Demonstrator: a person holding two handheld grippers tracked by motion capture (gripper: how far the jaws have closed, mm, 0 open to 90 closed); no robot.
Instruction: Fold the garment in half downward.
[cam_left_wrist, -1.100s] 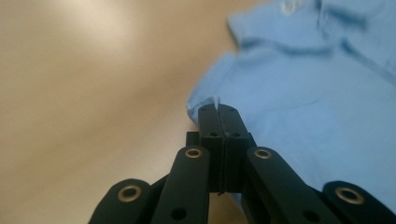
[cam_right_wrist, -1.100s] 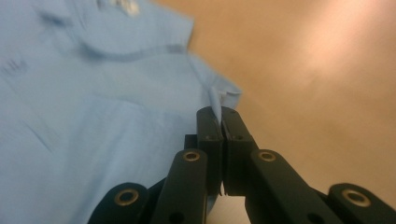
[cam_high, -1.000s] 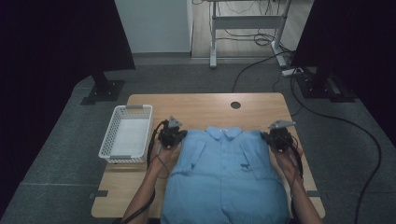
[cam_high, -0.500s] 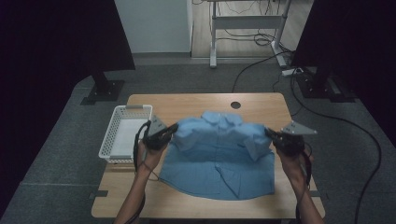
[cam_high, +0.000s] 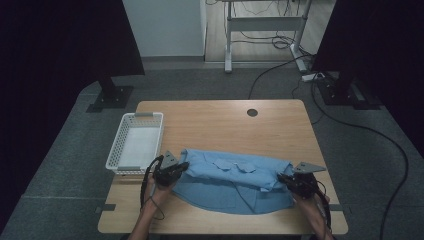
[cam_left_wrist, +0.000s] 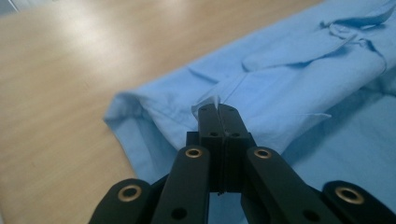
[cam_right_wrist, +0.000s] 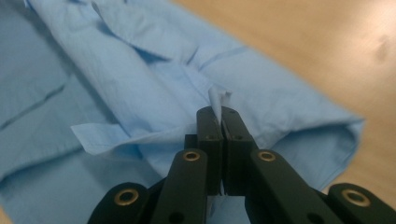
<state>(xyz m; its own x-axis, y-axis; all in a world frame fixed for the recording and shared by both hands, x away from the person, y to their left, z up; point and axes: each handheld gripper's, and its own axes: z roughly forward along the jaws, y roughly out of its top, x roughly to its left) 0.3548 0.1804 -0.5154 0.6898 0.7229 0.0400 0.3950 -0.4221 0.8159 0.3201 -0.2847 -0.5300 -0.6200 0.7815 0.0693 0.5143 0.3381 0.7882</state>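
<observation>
Both grippers, left (cam_high: 184, 166) and right (cam_high: 283, 178), are clamped tight on the blue shirt (cam_high: 235, 182) (folded over, near edge of the table (cam_high: 220, 122))

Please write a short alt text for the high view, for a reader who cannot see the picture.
A person's left gripper and right gripper, both shut on cloth, hold the two ends of a light blue shirt folded over on a wooden table. A white basket stands at the table's left edge.
</observation>
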